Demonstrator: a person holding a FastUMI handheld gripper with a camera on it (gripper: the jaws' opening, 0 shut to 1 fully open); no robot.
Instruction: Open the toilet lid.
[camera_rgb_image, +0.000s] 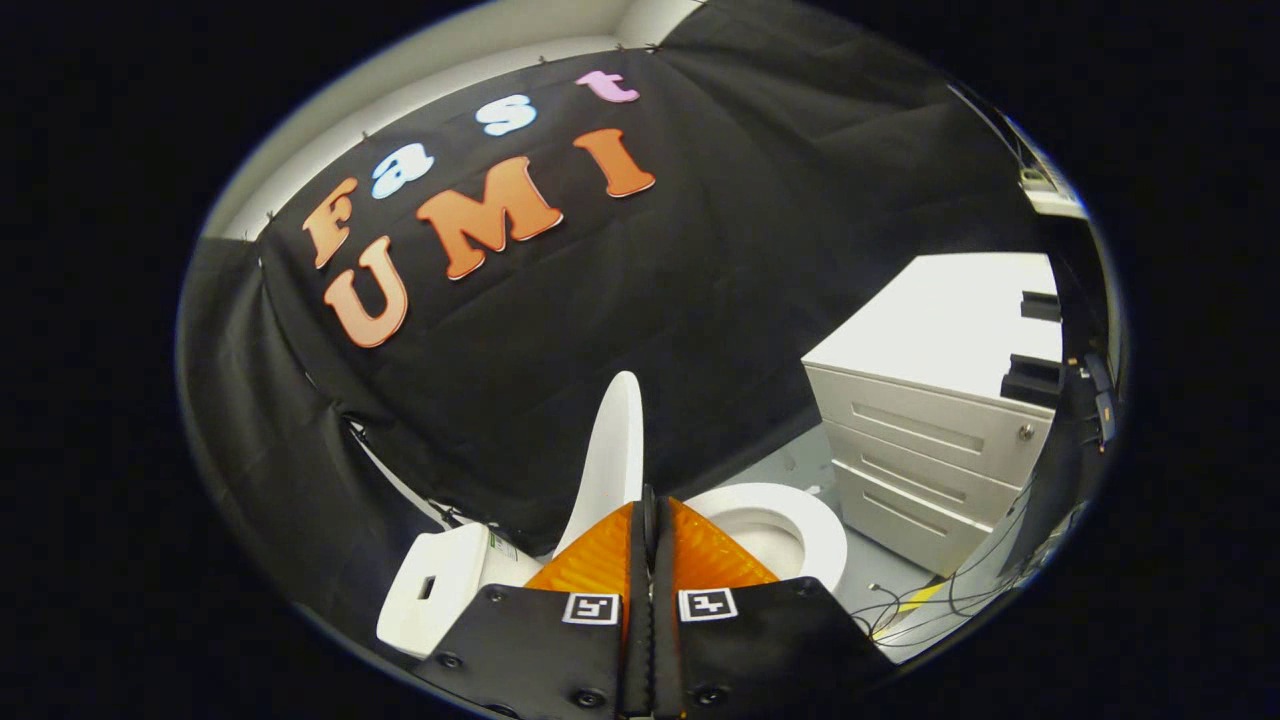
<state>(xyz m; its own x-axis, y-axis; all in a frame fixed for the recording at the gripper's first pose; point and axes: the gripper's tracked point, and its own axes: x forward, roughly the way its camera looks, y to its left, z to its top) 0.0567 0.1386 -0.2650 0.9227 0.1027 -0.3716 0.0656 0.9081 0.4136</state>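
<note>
The gripper (650, 500) is keeping its two orange fingers (600, 560) pressed together, pinching nothing. Just ahead of them the toilet lid (612, 450) is standing up, so the bowl (800, 520) beyond is showing. The lid looks open enough to stay up by itself.

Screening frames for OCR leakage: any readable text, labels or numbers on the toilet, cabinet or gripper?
No readable text on any of them.
Gripper: square black-and-white markers, patterns only, no words; its fingers are shut, just short of the raised toilet lid.
Cistern: small sticker, too small to read.
Drawer cabinet: none.
</note>
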